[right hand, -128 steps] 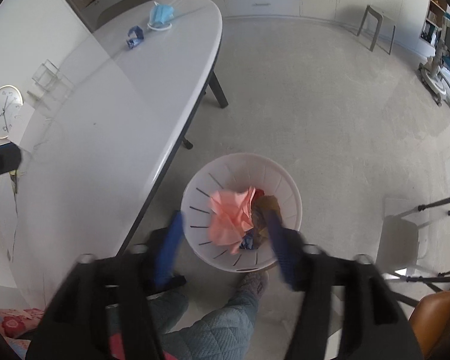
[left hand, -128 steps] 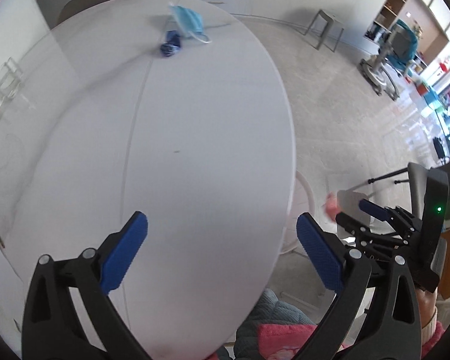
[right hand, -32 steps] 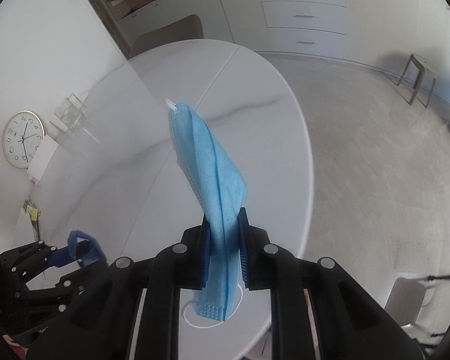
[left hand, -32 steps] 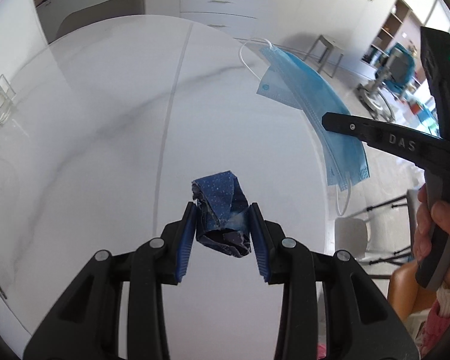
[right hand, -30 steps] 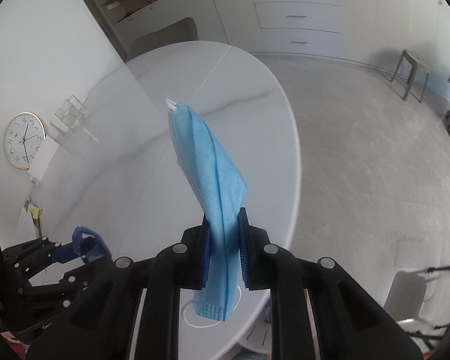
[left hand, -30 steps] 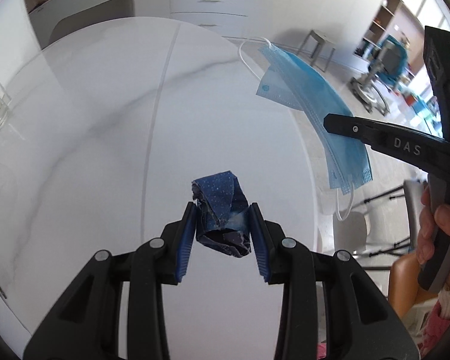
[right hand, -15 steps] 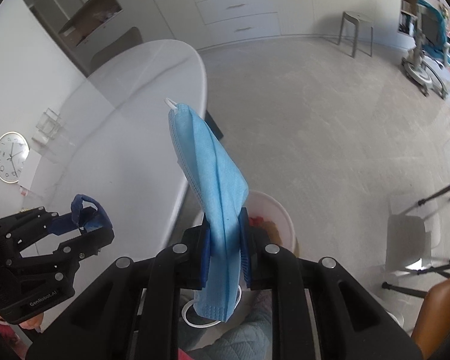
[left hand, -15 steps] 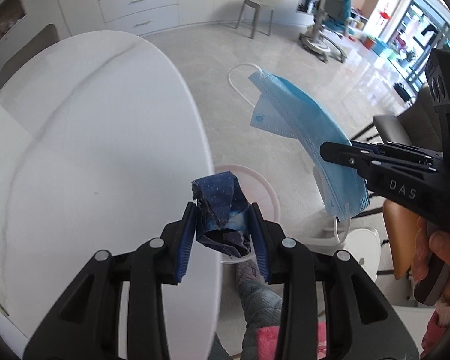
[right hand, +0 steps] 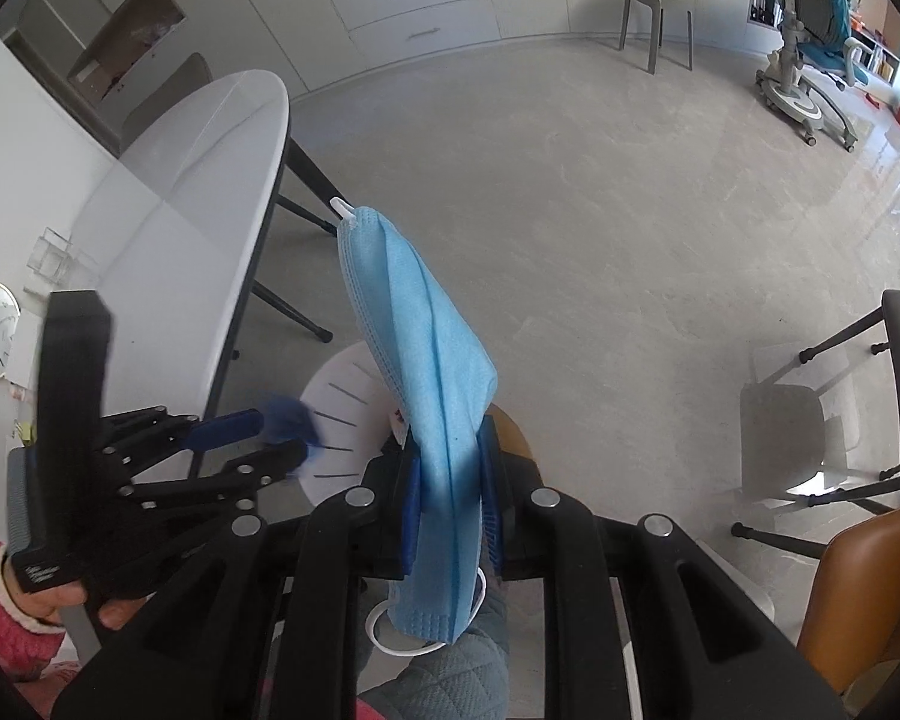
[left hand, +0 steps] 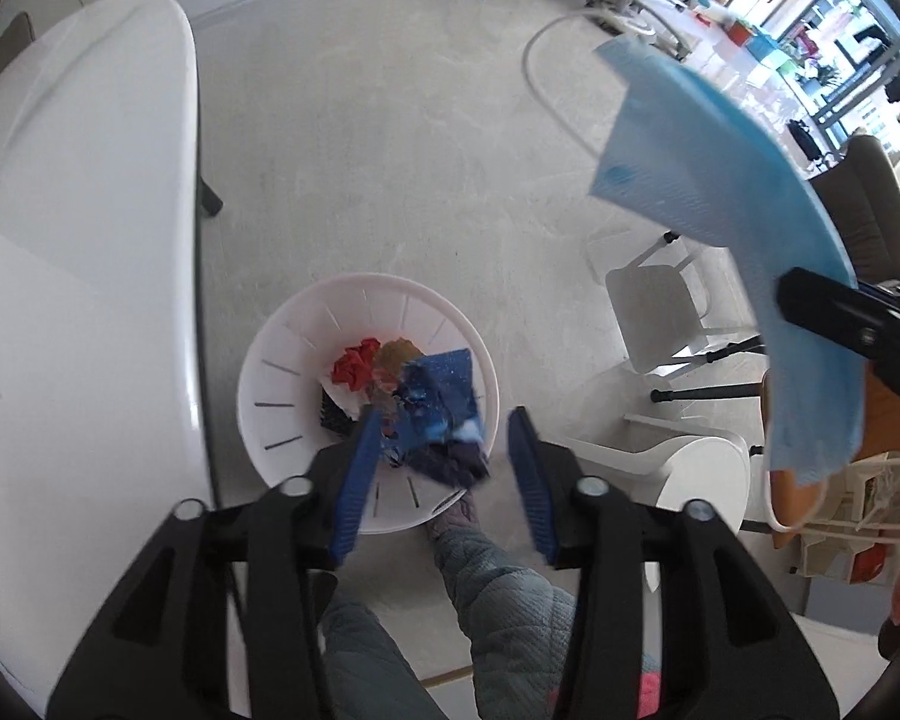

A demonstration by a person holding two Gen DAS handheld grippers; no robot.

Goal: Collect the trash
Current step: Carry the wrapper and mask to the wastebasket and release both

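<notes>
My left hand-held gripper point(left hand: 444, 456) points down over the white trash basket point(left hand: 282, 372) on the floor, and its jaws are opening. The crumpled dark blue wrapper point(left hand: 441, 414) sits between the blue pads point(left hand: 354, 474); its left edge lies close to the left pad, while the right pad stands clear of it. It hangs blurred just above the basket, which already holds a red scrap point(left hand: 354, 363) and a brownish scrap point(left hand: 399, 354).

My right hand-held gripper point(right hand: 450, 504) is clamped tight on the light blue face mask point(right hand: 426, 348). The mask rises from the pads, and its lower end with an ear loop point(right hand: 414, 642) hangs below them. It is above the near right side of the basket.

The white desk point(left hand: 78, 192) lies just left of the basket. A chair point(right hand: 810, 420) stands to the right.
</notes>
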